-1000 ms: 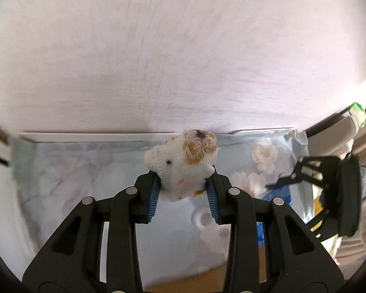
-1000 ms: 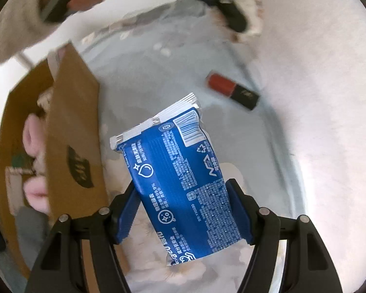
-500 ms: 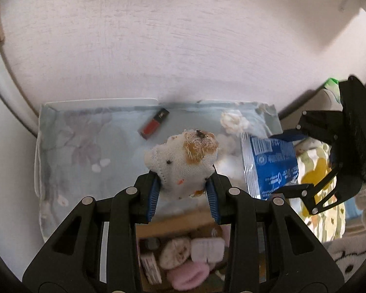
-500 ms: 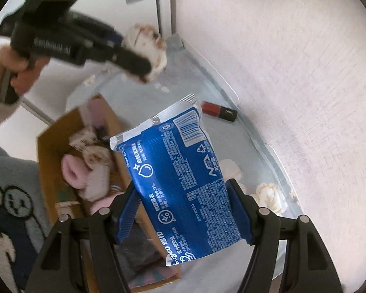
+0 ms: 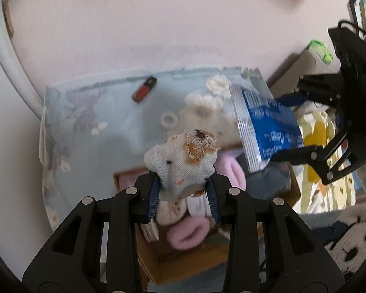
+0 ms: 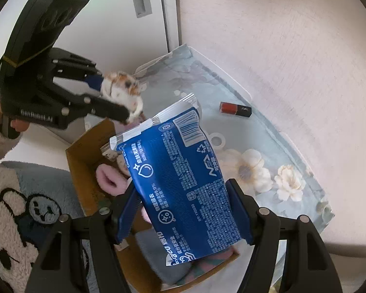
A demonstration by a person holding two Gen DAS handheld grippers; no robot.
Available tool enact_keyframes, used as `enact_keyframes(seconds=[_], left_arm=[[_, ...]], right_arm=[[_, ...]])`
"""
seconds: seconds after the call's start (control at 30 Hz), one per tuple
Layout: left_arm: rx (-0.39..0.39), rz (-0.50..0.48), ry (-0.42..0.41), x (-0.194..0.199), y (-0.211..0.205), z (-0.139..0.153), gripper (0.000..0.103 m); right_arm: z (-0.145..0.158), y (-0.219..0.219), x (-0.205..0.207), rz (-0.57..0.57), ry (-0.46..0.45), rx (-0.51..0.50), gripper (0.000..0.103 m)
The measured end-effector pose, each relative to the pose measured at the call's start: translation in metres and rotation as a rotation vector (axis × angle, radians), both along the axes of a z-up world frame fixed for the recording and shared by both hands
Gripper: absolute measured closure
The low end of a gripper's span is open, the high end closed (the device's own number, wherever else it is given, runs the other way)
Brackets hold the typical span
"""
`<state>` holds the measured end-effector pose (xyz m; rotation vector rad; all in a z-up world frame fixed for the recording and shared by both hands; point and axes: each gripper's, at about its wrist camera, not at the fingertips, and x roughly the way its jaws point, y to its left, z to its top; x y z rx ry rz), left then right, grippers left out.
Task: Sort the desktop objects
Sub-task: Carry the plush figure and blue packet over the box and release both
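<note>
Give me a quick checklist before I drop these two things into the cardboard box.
1. Left gripper clamped on the small cloth toy: ok.
2. Right gripper clamped on the blue packet: ok.
3. Cardboard box open at the top: ok.
4. Toy above the box opening: ok in the left wrist view.
5. Room left among the pink socks: cannot tell.
6. Lipstick on the table and clear of both grippers: ok.
</note>
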<state>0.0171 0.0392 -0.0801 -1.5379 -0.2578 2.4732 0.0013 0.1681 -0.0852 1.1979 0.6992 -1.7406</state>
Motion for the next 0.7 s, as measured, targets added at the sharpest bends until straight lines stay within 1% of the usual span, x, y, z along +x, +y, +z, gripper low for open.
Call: enact_keyframes(seconds=[0.07,0.13,0.27,0.4,0.47,0.6,0.7], left_arm=[[0.013,-0.010,-0.014,0.012,0.004,-0.006,0.072],[0.009,-0.017,-0.027,0.020,0.006,-0.013,0.072],[0.018,-0.007,-0.051,0.035,0.005,-0.025,0.072],[-0.016,-0.012,-0.069,0.047,0.005,-0.034,0.072],[-0.011,-0.015,-0.088,0.051,0.004,-0.042,0.072],[-0.010,-0.023,-0.132,0.057,0.006,-0.057,0.072],[-0.018,-0.028,-0.145,0.060,0.008,-0.062,0.072]], right_arm=[[-0.002,0.000,0.007,-0.011,-0.006,-0.003,0.038],[-0.003,0.001,0.011,-0.023,-0.020,-0.008,0.038],[-0.009,0.000,0.020,-0.038,-0.043,-0.010,0.038],[-0.012,-0.002,0.028,-0.045,-0.046,-0.002,0.038],[-0.014,-0.003,0.033,-0.044,-0.053,-0.001,0.038],[-0.025,-0.008,0.039,-0.029,-0.083,0.008,0.038],[-0.037,-0.016,0.042,-0.015,-0.100,0.022,0.038]])
